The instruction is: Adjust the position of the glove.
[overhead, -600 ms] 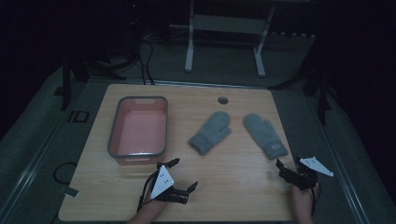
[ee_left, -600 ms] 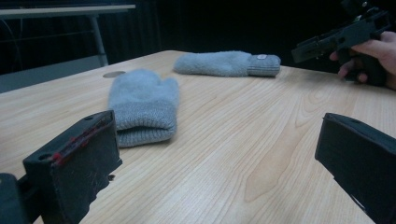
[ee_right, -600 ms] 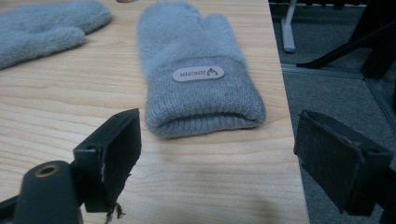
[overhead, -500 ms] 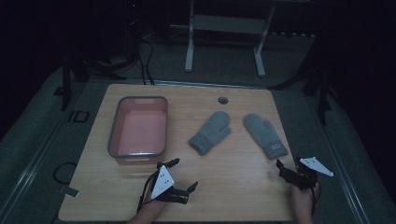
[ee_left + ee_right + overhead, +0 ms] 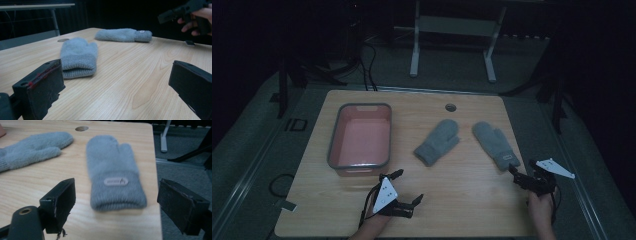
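Observation:
Two grey knitted mittens lie flat on the wooden table [image 5: 472, 205]. The left mitten [image 5: 438, 141] [image 5: 78, 56] [image 5: 32, 148] lies mid-table, its cuff toward me. The right mitten [image 5: 496, 144] [image 5: 122, 35] [image 5: 112, 167] carries a small label on its cuff. My left gripper [image 5: 408, 186] [image 5: 117, 85] hovers near the front edge, open and holding nothing, short of the left mitten's cuff. My right gripper [image 5: 522, 172] [image 5: 117, 202] is open too, just in front of the labelled cuff, without touching it.
A grey-rimmed pink bin [image 5: 359, 135] stands on the left half of the table. A round cable hole [image 5: 450, 107] sits near the far edge. The table's right edge [image 5: 155, 170] runs close beside the right mitten. The other hand's gripper [image 5: 180, 12] shows in the left gripper view.

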Demonstrator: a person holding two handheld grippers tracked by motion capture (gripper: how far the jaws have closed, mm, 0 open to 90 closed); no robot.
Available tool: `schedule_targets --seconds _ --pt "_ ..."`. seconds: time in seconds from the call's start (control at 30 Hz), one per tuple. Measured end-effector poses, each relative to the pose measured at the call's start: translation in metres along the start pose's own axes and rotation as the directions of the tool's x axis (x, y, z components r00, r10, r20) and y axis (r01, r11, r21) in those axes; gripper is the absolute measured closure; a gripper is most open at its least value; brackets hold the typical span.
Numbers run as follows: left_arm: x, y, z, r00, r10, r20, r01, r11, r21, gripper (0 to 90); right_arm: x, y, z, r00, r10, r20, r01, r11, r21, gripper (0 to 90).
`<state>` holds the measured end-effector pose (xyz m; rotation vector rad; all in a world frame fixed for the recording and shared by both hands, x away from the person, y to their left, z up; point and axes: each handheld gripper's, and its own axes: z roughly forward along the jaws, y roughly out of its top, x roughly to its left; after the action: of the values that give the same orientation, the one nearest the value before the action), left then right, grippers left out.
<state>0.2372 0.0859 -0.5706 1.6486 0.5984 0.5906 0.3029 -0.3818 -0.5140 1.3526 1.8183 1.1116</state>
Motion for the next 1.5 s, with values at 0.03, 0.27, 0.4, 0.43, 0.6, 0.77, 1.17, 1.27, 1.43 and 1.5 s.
schedule_targets --seconds 0.03,0.27,0.4,0.43,0.6,0.77,1.17,1.27,1.43,1.5 --pt "0.0 0.0 0.0 1.0 -0.002 0.0 0.002 1.0 -0.001 0.2 0.001 0.005 0.0 1.0 -0.007 -0.002 0.007 1.0 0.002 16.5" --pt "0.0 0.0 0.0 1.0 0.002 0.0 -0.002 1.0 -0.001 0.2 0.009 0.038 0.015 0.9954 -0.063 -0.072 0.069 0.994 0.082 14.4" --pt "0.0 0.0 0.0 1.0 -0.001 -0.001 0.001 1.0 -0.001 0.2 0.019 0.055 0.032 0.9878 -0.057 -0.145 0.075 0.989 0.126 14.3" --pt "0.0 0.0 0.0 1.0 0.002 -0.001 -0.002 1.0 0.0 0.2 0.023 0.058 0.038 0.9873 -0.075 -0.141 0.093 0.987 0.132 14.3" --pt "0.0 0.0 0.0 1.0 -0.001 0.0 0.001 1.0 0.0 0.2 0.046 0.073 0.061 0.9709 -0.132 -0.2 0.16 0.979 0.13 14.2" --pt "0.0 0.0 0.0 1.0 -0.004 0.0 0.004 1.0 0.0 0.2 0.076 0.09 0.095 0.9436 -0.158 -0.291 0.21 0.965 0.156 14.2" --pt "-0.001 0.0 0.0 1.0 -0.002 0.009 0.002 1.0 0.004 0.2 0.12 0.105 0.151 0.8867 -0.244 -0.393 0.326 0.932 0.158 18.8" --pt "0.0 0.0 0.0 0.9999 -0.005 0.01 0.005 1.0 0.004 0.2 0.13 0.104 0.165 0.8734 -0.267 -0.407 0.356 0.92 0.161 18.7" --pt "0.0 0.0 0.0 0.9999 -0.004 0.012 0.004 1.0 0.004 0.2 0.141 0.103 0.182 0.863 -0.257 -0.435 0.364 0.914 0.182 18.8" --pt "0.0 0.0 0.0 0.9999 -0.005 0.012 0.005 1.0 0.004 0.2 0.143 0.101 0.189 0.8545 -0.24 -0.461 0.358 0.915 0.187 18.5"
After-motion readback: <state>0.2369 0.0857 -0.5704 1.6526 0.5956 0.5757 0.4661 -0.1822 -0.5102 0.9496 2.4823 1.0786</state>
